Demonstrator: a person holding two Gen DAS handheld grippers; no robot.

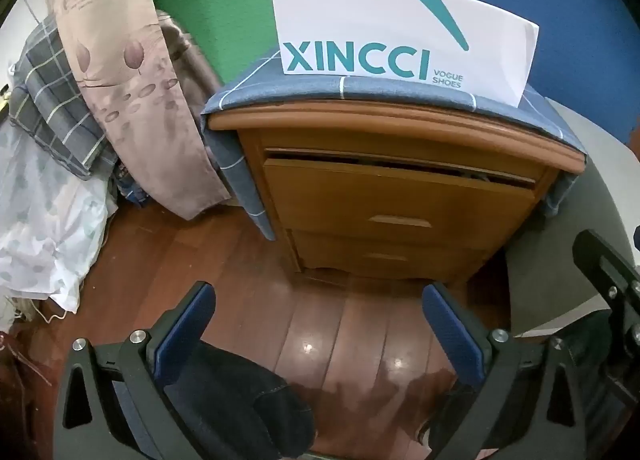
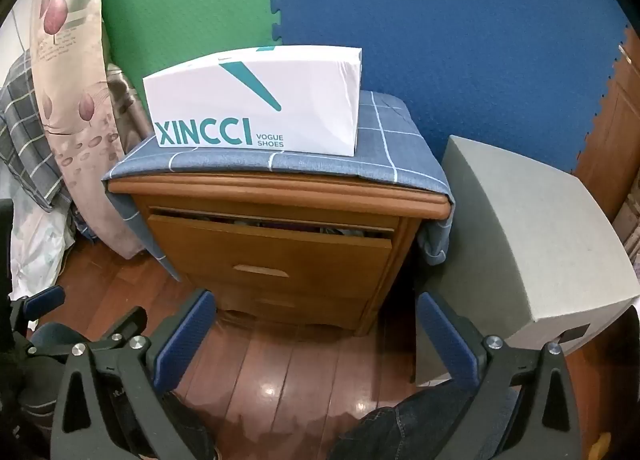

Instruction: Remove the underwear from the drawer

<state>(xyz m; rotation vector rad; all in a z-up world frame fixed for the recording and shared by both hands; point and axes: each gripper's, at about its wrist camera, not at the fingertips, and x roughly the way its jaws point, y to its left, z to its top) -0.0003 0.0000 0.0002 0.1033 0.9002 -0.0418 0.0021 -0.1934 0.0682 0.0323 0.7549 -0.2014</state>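
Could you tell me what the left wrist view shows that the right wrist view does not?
Only the left wrist view shows the left gripper head-on, open and empty. Only the right wrist view shows the shoe box's top and side, the whole grey box and the right gripper, open and empty. Both show the wooden nightstand, its top drawer slightly ajar, and the checked cloth.

A white shoebox (image 2: 256, 100) sits on a blue checked cloth (image 2: 384, 148), a grey box (image 2: 532, 236) just beside.
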